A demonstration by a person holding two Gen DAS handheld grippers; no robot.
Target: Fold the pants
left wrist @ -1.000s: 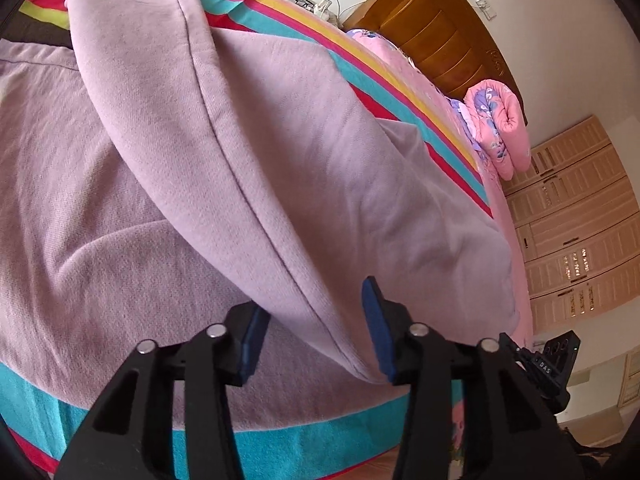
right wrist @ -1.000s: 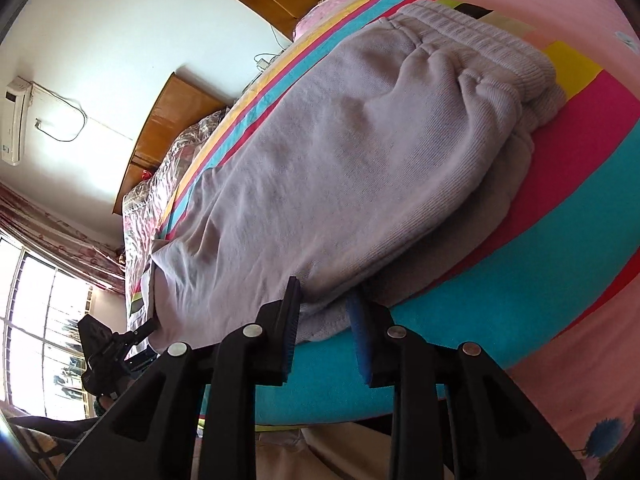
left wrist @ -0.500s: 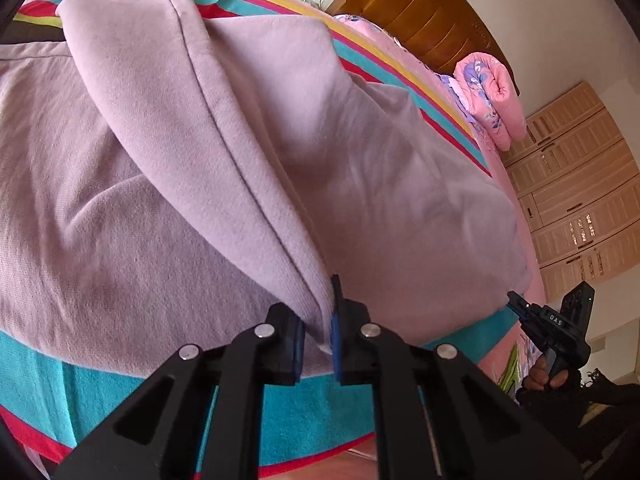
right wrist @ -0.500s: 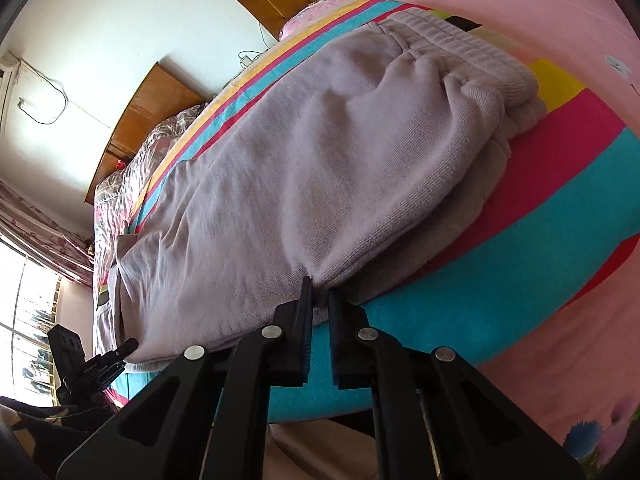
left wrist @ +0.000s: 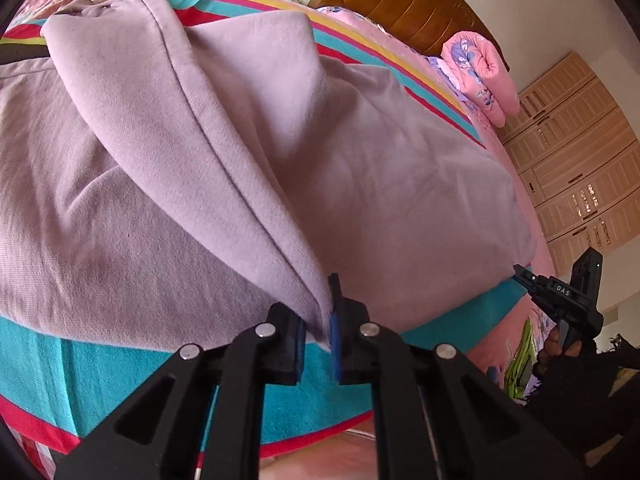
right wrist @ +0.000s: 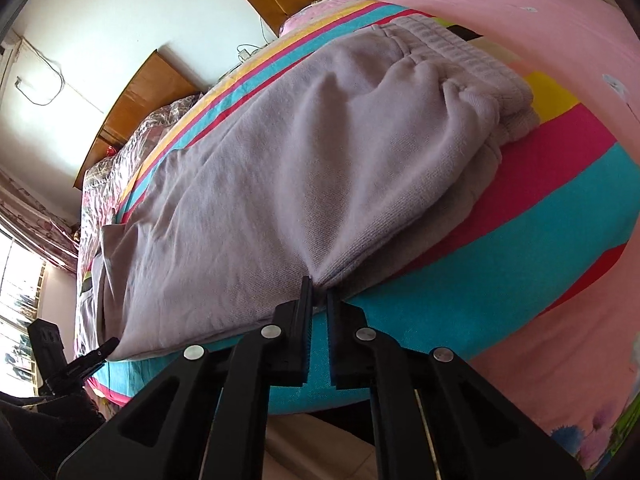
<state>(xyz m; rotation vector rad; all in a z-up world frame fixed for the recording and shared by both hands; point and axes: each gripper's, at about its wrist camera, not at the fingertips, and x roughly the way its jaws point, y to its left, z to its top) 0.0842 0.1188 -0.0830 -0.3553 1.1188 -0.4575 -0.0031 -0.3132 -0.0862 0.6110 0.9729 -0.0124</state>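
Note:
Lilac sweatpants (left wrist: 168, 184) lie lengthwise on a striped blanket (left wrist: 100, 364) on the bed, one leg over the other. My left gripper (left wrist: 318, 320) is shut on the near edge of the upper leg, close to its cuff, and the cloth rises in a ridge from the pinch. In the right wrist view the same pants (right wrist: 280, 168) stretch away to the ribbed waistband (right wrist: 464, 52) at the far right. My right gripper (right wrist: 318, 300) is shut on the near side edge of the pants. Each gripper shows small in the other's view: the right gripper (left wrist: 532, 282) and the left gripper (right wrist: 96, 354).
The blanket's near edge hangs over the bedside just under both grippers. A rolled pink quilt (left wrist: 484, 72) lies at the head end by a wooden headboard (left wrist: 404, 4). Wardrobe doors (left wrist: 576, 160) stand at the right. A window (right wrist: 20, 308) is at the left of the right wrist view.
Both grippers went from open around the pants' near edge to shut on it. The left one has since drawn its pinch of cloth up a little, raising a ridge.

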